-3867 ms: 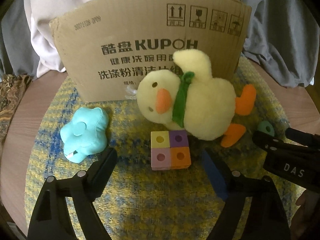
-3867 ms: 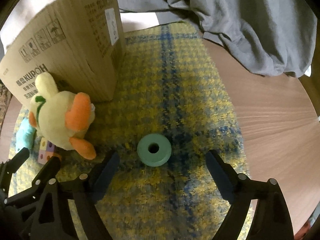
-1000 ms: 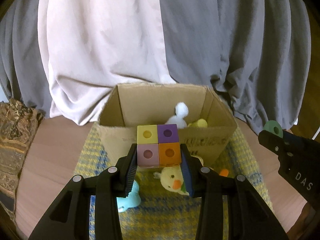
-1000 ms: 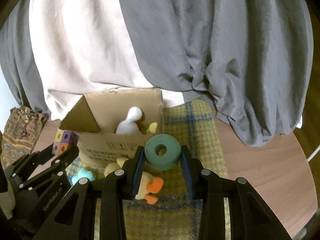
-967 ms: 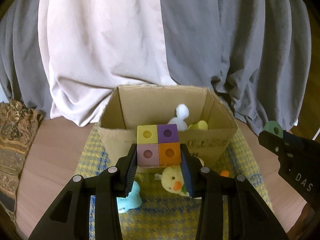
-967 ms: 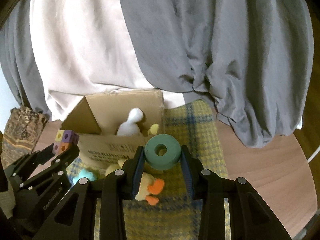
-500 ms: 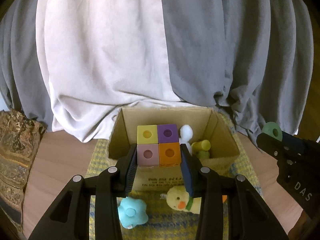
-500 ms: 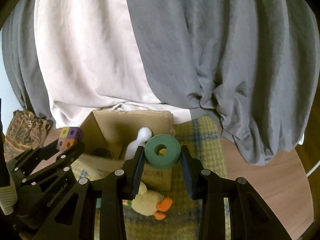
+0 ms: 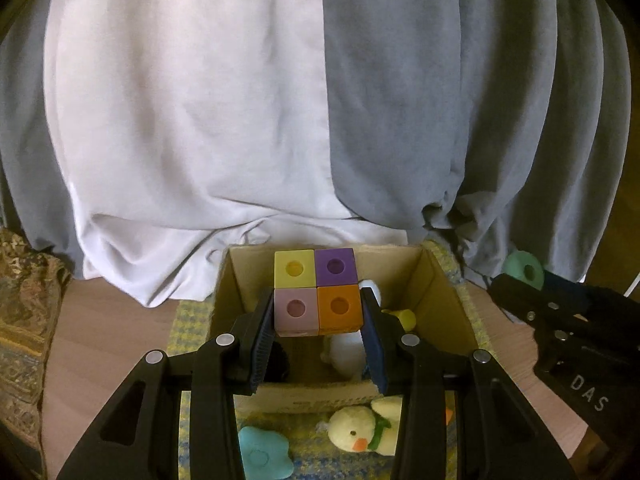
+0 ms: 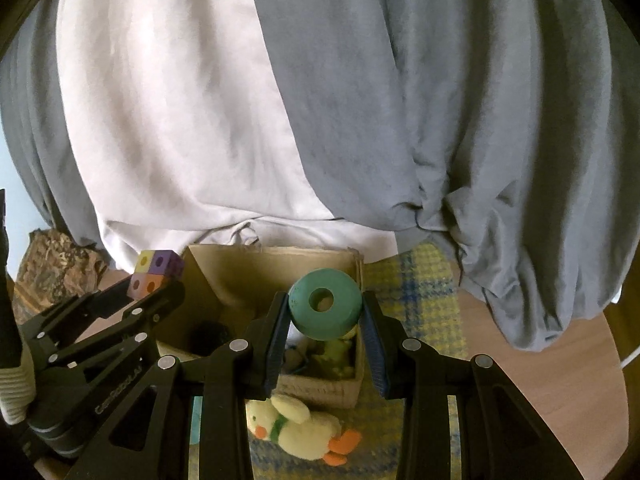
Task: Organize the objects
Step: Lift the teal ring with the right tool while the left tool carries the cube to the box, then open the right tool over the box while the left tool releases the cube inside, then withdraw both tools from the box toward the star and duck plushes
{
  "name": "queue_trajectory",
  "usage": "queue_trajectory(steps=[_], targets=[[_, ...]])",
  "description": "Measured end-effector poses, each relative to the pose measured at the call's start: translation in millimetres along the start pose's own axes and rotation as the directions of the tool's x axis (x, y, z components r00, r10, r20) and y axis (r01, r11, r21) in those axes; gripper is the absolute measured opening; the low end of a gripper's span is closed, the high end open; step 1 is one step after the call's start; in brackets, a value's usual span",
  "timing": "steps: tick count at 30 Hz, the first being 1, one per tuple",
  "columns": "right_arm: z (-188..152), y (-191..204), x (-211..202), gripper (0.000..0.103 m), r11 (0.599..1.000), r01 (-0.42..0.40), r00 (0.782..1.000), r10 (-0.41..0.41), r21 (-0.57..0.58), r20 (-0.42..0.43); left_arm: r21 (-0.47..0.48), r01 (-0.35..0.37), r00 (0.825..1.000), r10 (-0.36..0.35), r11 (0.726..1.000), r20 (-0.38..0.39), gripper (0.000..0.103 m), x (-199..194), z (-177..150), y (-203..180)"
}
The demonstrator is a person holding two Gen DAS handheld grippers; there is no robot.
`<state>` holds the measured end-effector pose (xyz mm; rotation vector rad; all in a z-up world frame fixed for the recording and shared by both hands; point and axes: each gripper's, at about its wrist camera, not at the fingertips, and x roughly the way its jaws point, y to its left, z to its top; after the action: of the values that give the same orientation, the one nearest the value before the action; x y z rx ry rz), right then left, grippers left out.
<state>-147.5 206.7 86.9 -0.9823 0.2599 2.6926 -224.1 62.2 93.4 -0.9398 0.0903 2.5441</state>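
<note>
My left gripper [image 9: 318, 316] is shut on a four-colour block cube [image 9: 316, 292] and holds it above the open cardboard box [image 9: 448, 304]. My right gripper [image 10: 325, 320] is shut on a green foam ring [image 10: 324, 305] and holds it over the right end of the same box [image 10: 256, 264]. In the box lie a white plush [image 9: 346, 354] and a yellow piece [image 9: 404, 318]. A yellow duck plush [image 9: 360, 432] and a light blue flower plush [image 9: 264, 452] lie on the mat in front of the box.
The box stands on a yellow and blue checked mat [image 10: 424, 292] on a round wooden table [image 10: 560, 380]. White and grey draped cloth [image 9: 240, 100] hangs behind. A patterned cushion [image 9: 24, 320] lies at the far left.
Both grippers have risen and moved forward, so the cube and the ring are now over the box opening. The duck and flower plush have slid lower in view.
</note>
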Motion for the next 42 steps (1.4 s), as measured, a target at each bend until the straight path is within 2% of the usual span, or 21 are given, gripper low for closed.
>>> queue_trajectory(steps=[8,17,19,20,21,23,25,28,32,42], targets=[[8.9,-2.1,30.1,0.036,1.000,-0.011,0.998,0.013,0.026,-0.058,-0.014,0.011,0.998,-0.012,1.000,-0.057,0.040,25.2,8.8,4.4],[9.3,-5.2,45.6,0.036,1.000,0.013,0.997,-0.011,0.023,-0.082,-0.018,0.021,0.992,-0.023,1.000,-0.127,0.040,47.5,1.6,3.3],[8.9,-7.4,47.5,0.036,0.999,0.016,0.996,-0.013,0.030,-0.083,-0.027,0.018,0.991,-0.022,0.999,-0.129,0.047,48.1,0.1,4.5],[8.7,-8.6,48.9,0.037,0.999,0.015,0.996,-0.012,0.033,-0.087,-0.027,0.014,0.992,-0.018,1.000,-0.125,0.054,47.1,-0.3,4.6],[8.2,-9.5,50.0,0.040,0.999,0.015,0.996,-0.012,0.036,-0.089,-0.022,0.005,0.993,-0.007,1.000,-0.119,0.059,46.2,-0.7,3.9],[7.6,-11.1,49.9,0.053,0.999,0.017,0.996,-0.013,0.041,-0.086,-0.013,-0.006,0.993,0.004,1.000,-0.118,0.062,45.8,-1.1,3.2],[7.2,-11.2,47.2,0.072,0.999,0.023,0.997,-0.019,0.044,-0.075,-0.014,-0.008,0.993,0.006,1.000,-0.118,0.064,44.3,-1.9,3.7],[8.0,-10.8,44.4,0.084,0.999,0.028,0.998,-0.026,0.041,-0.063,-0.012,-0.029,0.993,0.027,1.000,-0.115,0.071,42.9,-2.9,5.5],[7.9,-10.9,42.2,0.090,0.998,0.039,0.997,-0.036,0.044,-0.064,-0.016,-0.067,0.992,0.065,0.998,-0.107,0.085,40.5,-5.5,10.4],[-8.0,-7.8,28.7,0.094,0.997,0.054,0.997,-0.051,0.056,-0.057,-0.003,-0.120,0.990,0.119,0.993,-0.071,0.092,25.0,-16.8,17.7]])
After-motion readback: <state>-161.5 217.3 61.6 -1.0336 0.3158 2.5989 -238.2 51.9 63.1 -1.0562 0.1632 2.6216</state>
